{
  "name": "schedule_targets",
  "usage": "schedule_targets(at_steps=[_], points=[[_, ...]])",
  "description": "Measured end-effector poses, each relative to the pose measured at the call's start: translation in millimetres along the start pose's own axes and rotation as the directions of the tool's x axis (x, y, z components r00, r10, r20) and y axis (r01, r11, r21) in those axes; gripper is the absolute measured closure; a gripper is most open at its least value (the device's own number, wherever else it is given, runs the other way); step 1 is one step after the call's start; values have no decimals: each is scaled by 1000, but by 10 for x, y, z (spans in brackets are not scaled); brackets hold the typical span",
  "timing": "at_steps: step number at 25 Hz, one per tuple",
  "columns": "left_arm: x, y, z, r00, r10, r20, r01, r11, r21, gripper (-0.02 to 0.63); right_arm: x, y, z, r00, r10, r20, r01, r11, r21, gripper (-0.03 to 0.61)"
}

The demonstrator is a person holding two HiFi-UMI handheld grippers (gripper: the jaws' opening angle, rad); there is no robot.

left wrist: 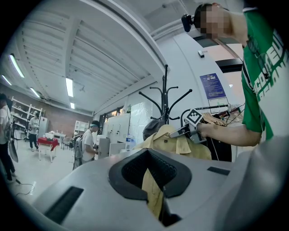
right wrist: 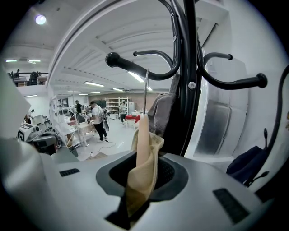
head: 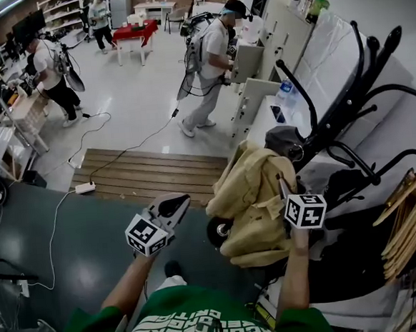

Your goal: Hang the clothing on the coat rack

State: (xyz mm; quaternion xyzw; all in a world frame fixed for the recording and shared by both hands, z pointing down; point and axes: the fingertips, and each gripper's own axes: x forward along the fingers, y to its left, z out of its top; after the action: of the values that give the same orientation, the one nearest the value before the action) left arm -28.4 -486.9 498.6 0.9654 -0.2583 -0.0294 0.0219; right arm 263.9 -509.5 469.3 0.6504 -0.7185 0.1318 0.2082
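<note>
This is a large lab or workshop hall. It has a grey painted floor (head: 138,95) with a white power strip (head: 86,187), and long ceiling strip lights (left wrist: 69,86). Open metal shelving (head: 63,10) stands at eleven o'clock, a red-covered table (head: 135,33) at twelve and white metal cabinets (head: 287,26) at one. A cabled, pack-wearing person (head: 211,65) works there.

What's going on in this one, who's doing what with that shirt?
A person in a green top is hanging a tan shirt on the black coat rack. The right tool is clamped on the wooden hanger and the collar around it, up by the rack's arms. The left tool pinches an edge of the shirt. Whether the hanger's metal hook has caught an arm is not clear.
</note>
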Motion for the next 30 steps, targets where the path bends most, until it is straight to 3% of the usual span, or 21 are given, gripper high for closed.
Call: schedule_targets(at_steps=[16, 30], points=[[-3, -272, 32, 1000, 8, -4, -8, 1000, 8, 611, -264, 49, -26, 999, 6, 34, -5, 1000, -20, 432], [-73, -942, -95, 1000, 20, -23, -20, 1000, 16, 611, -852, 17, -443, 999, 29, 39, -28, 999, -30, 426]])
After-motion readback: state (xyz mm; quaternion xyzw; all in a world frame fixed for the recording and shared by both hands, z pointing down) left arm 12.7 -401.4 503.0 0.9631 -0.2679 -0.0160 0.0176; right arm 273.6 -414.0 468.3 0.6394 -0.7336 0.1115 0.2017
